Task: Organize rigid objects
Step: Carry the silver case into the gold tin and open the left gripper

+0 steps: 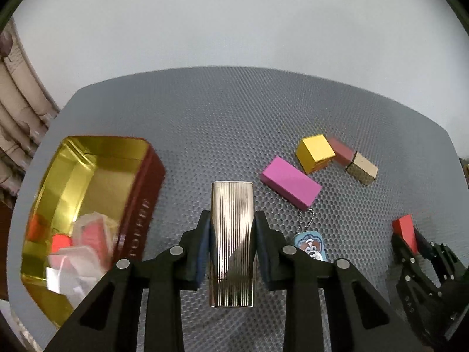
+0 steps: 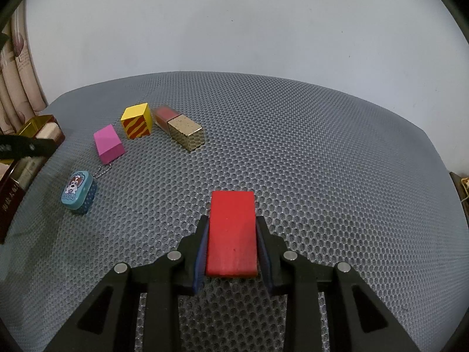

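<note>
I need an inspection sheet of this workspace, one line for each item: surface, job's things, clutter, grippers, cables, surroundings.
Surface: grey honeycomb mat.
Job's things: gold-lined tin already holding small items; pink block, yellow cube, gold and red case, blue dog keychain tin loose on the mat.
Clutter: nothing seen.
Grippers: left gripper shut on ribbed metal lighter; right gripper shut on red block.
Cables: nothing seen.
Surroundings: plain pale wall.

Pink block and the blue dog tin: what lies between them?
Only a short ball chain running from the blue dog tin toward the pink block, over bare grey mesh mat. The right wrist view shows it best.
</note>
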The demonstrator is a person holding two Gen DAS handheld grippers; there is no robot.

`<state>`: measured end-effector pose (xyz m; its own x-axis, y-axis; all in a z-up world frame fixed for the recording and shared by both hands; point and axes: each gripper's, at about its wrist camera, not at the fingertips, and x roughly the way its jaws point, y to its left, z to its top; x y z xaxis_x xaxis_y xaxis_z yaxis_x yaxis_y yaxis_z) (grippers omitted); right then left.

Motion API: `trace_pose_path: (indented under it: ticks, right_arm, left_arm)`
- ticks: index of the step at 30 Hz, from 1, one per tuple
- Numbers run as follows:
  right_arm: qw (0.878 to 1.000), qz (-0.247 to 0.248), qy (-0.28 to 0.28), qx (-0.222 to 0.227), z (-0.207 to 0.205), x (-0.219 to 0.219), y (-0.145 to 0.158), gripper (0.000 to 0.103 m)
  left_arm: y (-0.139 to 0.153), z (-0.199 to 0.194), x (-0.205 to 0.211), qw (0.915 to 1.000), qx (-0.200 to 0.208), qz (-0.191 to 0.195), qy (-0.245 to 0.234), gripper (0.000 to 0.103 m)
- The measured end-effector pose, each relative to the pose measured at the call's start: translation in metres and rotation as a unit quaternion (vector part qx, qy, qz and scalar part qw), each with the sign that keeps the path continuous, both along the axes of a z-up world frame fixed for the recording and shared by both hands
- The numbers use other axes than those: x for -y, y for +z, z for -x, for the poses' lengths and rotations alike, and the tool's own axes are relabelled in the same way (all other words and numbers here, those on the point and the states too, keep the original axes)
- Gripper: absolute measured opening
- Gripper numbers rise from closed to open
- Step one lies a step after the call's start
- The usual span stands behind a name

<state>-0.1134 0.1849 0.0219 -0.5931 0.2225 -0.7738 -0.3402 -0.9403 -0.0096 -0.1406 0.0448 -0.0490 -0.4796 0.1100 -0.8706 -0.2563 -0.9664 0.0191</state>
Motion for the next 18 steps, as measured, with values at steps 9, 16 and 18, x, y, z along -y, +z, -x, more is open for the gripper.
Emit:
trace_pose_path:
  ticks: [9,16,18]
  right_arm:
    - [1.0,0.0,0.0,0.0,0.003,-0.002,-0.001,0.03]
    - [1.0,-0.001,0.0,0.0,0.003,-0.002,-0.001,0.03]
    - [1.0,-0.001,0.0,0.0,0.003,-0.002,-0.001,0.03]
  left_arm:
    - [0.033,0.027,0.029,0.9991,-0.022,-0.005,0.036,0.026]
    - [0.049,0.037,0.074,0.997,-0.027,0.018,0.07,0.026]
    - [0.048,0.04,0.094,0.9959,-0.026,0.023,0.083,0.026]
